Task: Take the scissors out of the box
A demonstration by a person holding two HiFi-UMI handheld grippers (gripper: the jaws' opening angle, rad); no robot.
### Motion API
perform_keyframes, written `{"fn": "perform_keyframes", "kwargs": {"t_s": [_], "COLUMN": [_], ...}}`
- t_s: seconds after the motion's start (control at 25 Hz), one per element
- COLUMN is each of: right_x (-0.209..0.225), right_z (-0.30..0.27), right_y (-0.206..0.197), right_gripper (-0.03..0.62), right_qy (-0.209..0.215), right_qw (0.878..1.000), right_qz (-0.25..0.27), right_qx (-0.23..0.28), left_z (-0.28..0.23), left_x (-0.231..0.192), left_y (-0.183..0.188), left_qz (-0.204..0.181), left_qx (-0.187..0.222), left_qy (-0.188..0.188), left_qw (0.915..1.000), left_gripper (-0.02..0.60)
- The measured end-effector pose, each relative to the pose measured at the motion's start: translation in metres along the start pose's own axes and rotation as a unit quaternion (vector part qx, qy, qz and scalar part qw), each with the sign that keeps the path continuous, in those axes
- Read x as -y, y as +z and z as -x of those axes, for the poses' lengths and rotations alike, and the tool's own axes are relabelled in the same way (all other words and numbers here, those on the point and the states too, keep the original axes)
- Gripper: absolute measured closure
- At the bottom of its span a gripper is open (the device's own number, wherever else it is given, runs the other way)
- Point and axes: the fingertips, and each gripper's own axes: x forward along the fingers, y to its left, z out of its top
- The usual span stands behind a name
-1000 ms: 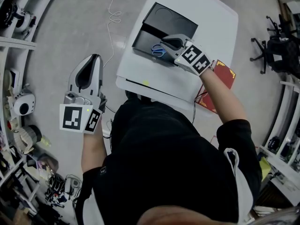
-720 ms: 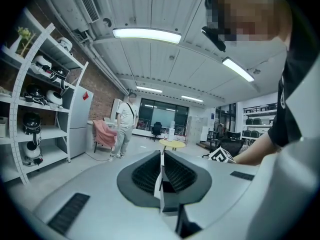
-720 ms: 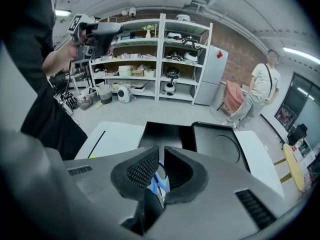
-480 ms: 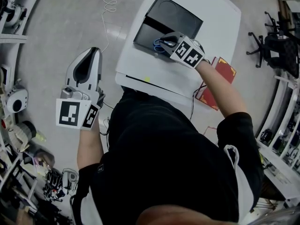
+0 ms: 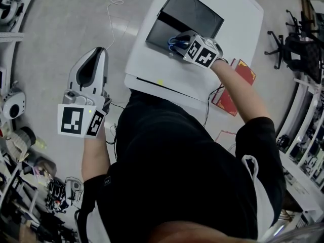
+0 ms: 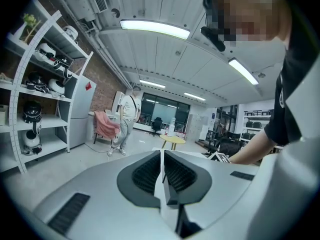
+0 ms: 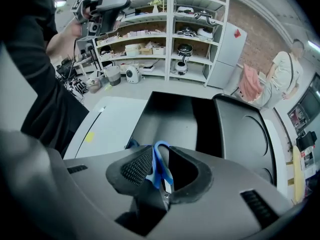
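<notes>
Two grippers show in the head view. The right gripper reaches steeply down into the open black box on the white table, with its tips at the blue-handled scissors, which lie inside the box. The left gripper hangs well apart, off the table and over the floor.

In the left gripper view, its jaws are pressed together with nothing between them.

In the right gripper view, the jaws have just been opening and stand apart. One blue handle loop sits between them, resting against one pad and clear of the other.

A good pickup likely means centring that loop between the pads and closing firmly. The lift should then go straight up so the blades clear the box wall. A grip on the loop's edge could let the scissors swing or slip.
</notes>
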Motion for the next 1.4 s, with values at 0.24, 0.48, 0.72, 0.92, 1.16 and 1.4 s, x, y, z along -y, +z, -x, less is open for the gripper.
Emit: {"fn": "perform_keyframes", "kwargs": {"t_s": [0.24,0.48,0.72,0.92,1.16,1.4], "right_x": [-0.005,-0.008,-0.005,-0.006,-0.006,-0.001], "right_z": [-0.010,-0.021,-0.026,-0.030,-0.028,-0.026], "right_y": [-0.008,-0.017,-0.023,-0.022,-0.022,-0.014], "right_gripper": [0.471,0.468,0.467,0.467,0.477,0.491], "right_qy": [0.013,0.021,0.022,0.021,0.002,-0.023], "right_qw": [0.999,0.997,0.995,0.994,0.994,0.994], "right_qz": [0.005,0.026,0.023,0.014,0.010,0.007], "right_qx": [-0.029,-0.069,-0.096,-0.109,-0.111,-0.106], "left_z": [0.004,0.012,0.015,0.021,0.030,0.040], "left_x": [-0.007,-0.015,-0.017,-0.021,-0.022,-0.028], "left_y": [-0.004,-0.005,-0.005,-0.002,0.002,0.006], "left_qz": [0.005,0.007,0.008,0.006,0.004,0.003], "left_qx": [-0.003,-0.001,0.002,0.009,0.018,0.026], "left_qy": [-0.001,0.002,-0.003,-0.008,-0.015,-0.027], "left_qw": [1.0000,1.0000,1.0000,0.9999,0.9997,0.9993], "left_gripper": [0.548,0.548,0.547,0.548,0.548,0.548]}}
